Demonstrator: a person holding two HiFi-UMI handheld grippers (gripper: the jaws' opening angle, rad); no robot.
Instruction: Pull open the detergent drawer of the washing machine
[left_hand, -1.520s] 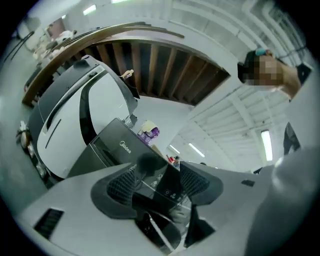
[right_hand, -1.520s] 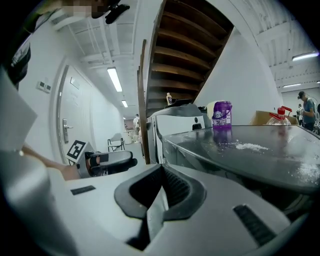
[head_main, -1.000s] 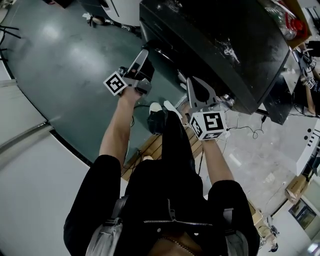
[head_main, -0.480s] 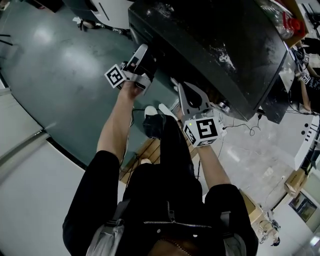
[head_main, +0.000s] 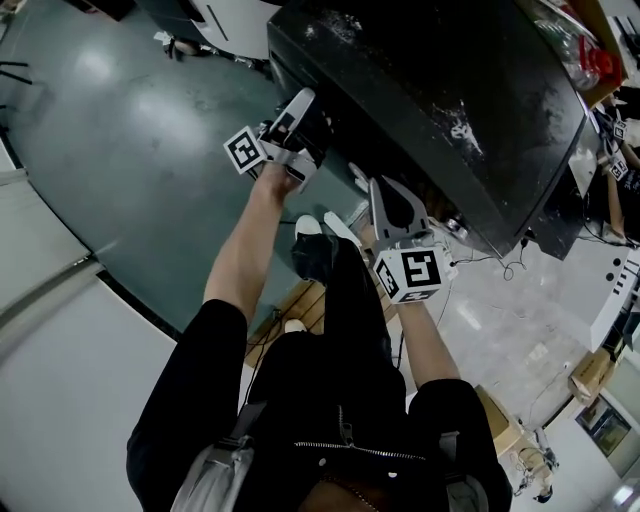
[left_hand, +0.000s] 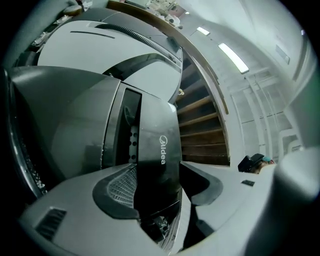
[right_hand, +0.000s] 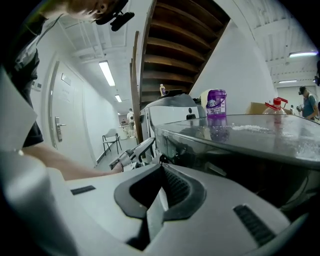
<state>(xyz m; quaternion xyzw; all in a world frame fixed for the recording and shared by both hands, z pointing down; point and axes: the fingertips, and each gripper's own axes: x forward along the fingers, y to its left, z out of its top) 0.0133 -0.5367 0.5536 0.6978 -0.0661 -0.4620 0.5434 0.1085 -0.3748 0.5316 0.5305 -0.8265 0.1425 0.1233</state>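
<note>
Reaching up at the left, the left gripper (head_main: 303, 108) meets the top left corner of the front of a dark washing machine (head_main: 430, 90), seen steeply from above past the person's black-clad legs. Its fingers (left_hand: 120, 187) have just been closing and now grasp the detergent drawer (left_hand: 157, 145), one pad against each side of its front. The drawer front is a narrow, glossy black panel, gently curved, with the word Midea in white letters and pale reflections along it. Beside it runs a dark strip with a row of small dots, then the machine's smooth grey body. Whether the drawer has slid out at all cannot be told. Further right, the right gripper (head_main: 392, 195) hangs just before the machine's front, under the front edge of its top, its fingers (right_hand: 172, 187) clenched together on nothing. On the machine's shiny top, dusted with white powder, a purple bottle (right_hand: 216, 104) stands near the far edge.
</note>
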